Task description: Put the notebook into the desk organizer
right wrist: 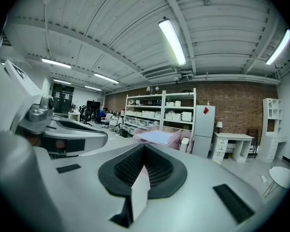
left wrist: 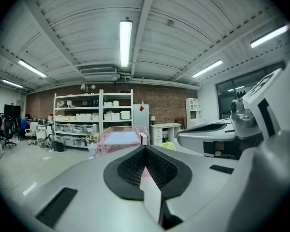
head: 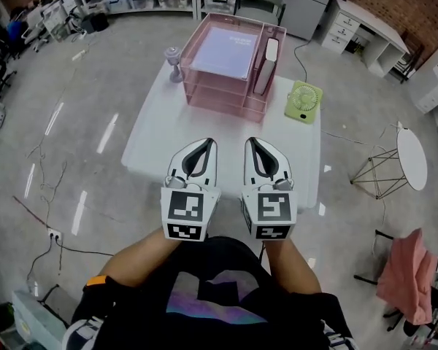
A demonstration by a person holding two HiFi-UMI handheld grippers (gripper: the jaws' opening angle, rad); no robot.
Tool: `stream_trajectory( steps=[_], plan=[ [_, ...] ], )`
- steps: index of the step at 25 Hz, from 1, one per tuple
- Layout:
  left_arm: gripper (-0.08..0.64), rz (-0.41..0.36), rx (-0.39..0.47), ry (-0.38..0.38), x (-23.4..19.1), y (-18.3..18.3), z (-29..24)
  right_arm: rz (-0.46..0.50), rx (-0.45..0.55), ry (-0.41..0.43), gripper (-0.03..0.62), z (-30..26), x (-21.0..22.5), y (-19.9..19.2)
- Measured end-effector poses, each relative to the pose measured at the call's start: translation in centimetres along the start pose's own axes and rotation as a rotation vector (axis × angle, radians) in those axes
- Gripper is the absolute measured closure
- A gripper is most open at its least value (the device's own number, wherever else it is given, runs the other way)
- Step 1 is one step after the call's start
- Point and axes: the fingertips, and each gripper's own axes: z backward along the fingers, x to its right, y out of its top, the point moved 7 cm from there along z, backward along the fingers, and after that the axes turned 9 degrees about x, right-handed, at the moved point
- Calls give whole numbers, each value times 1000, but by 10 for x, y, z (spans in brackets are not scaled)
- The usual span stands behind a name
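Note:
A pink desk organizer stands at the far side of the white table. A pale lilac notebook lies flat in its top tray. A white and grey book-like item stands upright in its right side slot. My left gripper and right gripper hover side by side over the table's near half, well short of the organizer. Both are shut with nothing between their jaws. The left gripper view shows its closed tips pointing toward the organizer; the right gripper view shows the same, with the organizer ahead.
A green desk fan lies at the table's right rear, with its cable running off the back. A small lilac lamp-like object stands left of the organizer. A round white side table and a chair draped in pink cloth are to the right. Cables cross the floor at left.

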Motion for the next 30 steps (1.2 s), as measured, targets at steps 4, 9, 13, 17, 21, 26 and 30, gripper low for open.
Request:
stream_trajectory(
  steps=[4,9,13,17,21,26,30],
  plan=[
    [551,13,-44,7,22,-26,34,-35,-46,30,574,36,-11,-28],
    [551,41,-102,23,42,-59,70,-85,-113,71,575,67,-28,-64],
    [551,43,-127,49,46,-78,94,-94,-141,76,575,86,-44,-83],
    [551,33,-138,70,43,-95,107,-85,-171,56,577,96,-52,-99],
    [551,45,-150,91,40,-103,117,-75,-172,53,577,102,-55,-102],
    [551,47,-144,92,38,-102,117,-82,-164,50,577,101,-55,-101],
    [551,46,-140,93,37,-100,115,-76,-166,58,577,100,-57,-101]
  ],
)
